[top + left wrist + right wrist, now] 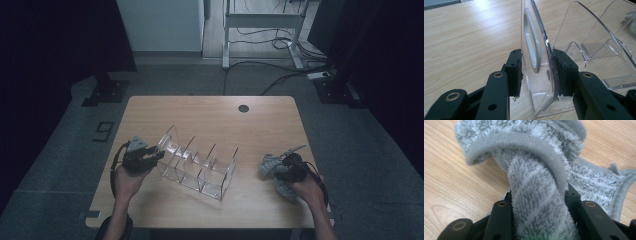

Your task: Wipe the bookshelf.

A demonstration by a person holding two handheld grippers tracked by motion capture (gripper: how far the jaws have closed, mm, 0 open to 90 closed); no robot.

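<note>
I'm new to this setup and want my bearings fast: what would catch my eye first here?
First, the clear acrylic rack with upright dividers, sitting mid-table on the wooden table; the left gripper straddles its end wall, one pad touching, the other just off it. Next, the fluffy grey cloth near the table's right edge, bunched up and pinched between the jaws of the right gripper.

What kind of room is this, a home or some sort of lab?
Probably a lab or recording room: a bare wooden table on grey floor, dark curtains at both sides, and loose cables under a metal frame behind.
</note>
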